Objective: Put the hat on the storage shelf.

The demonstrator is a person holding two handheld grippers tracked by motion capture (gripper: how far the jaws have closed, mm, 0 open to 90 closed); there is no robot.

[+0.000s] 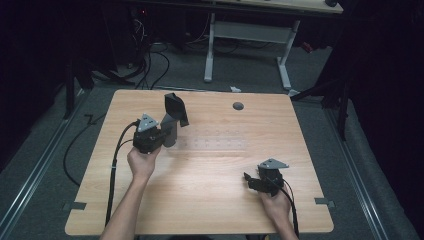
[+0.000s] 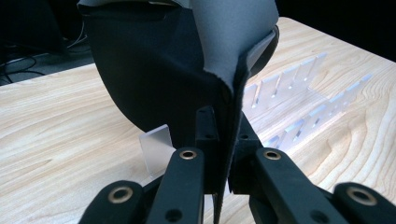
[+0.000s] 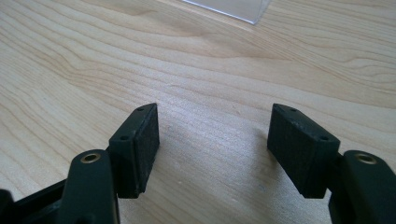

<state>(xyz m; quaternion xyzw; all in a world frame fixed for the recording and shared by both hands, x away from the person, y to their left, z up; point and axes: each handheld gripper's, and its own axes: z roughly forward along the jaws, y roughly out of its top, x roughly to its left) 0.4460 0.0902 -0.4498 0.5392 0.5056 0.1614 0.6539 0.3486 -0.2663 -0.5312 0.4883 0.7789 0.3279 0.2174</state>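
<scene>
At nine o'clock on the desk, my left fingers pinch a soft, light black pouch at its seam; right fingers gape, idle.

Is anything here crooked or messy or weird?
Nothing is spilled or broken. One thing stands out: the dark grey floppy cloth piece is pinched by one edge in the left tongs and sticks up crookedly, above the clear plastic slotted rack on the wooden table. The right tongs are open, holding nothing.
</scene>
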